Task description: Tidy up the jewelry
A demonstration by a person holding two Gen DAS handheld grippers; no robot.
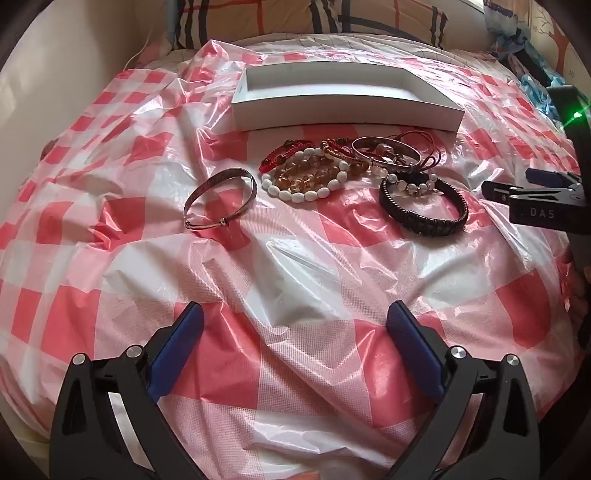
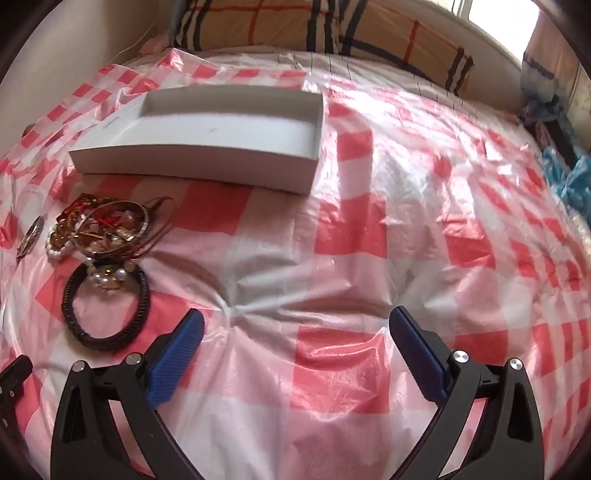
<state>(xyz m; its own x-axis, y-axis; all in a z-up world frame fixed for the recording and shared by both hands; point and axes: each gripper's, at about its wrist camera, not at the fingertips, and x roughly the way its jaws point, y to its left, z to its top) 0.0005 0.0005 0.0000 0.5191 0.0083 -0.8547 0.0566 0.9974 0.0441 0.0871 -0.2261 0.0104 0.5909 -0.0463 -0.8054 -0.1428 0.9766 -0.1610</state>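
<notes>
My left gripper (image 1: 295, 314) and right gripper (image 2: 295, 317) both hang spread wide and empty over the red-checked plastic sheet (image 1: 295, 266). The white box (image 1: 347, 110), empty, lies with its long side crosswise, beyond the jewelry. Just on my side of the box sits a tangled heap of bead bracelets (image 1: 306, 177); a silver bangle (image 1: 219, 197) lies apart to the heap's left, a black braided bracelet (image 1: 424, 206) to the heap's right. Seemingly the left gripper faces the bangle more squarely; the black bracelet lies nearer the right. Nothing blocks either path; plaid pillows (image 2: 332, 29) rest beyond the box.
</notes>
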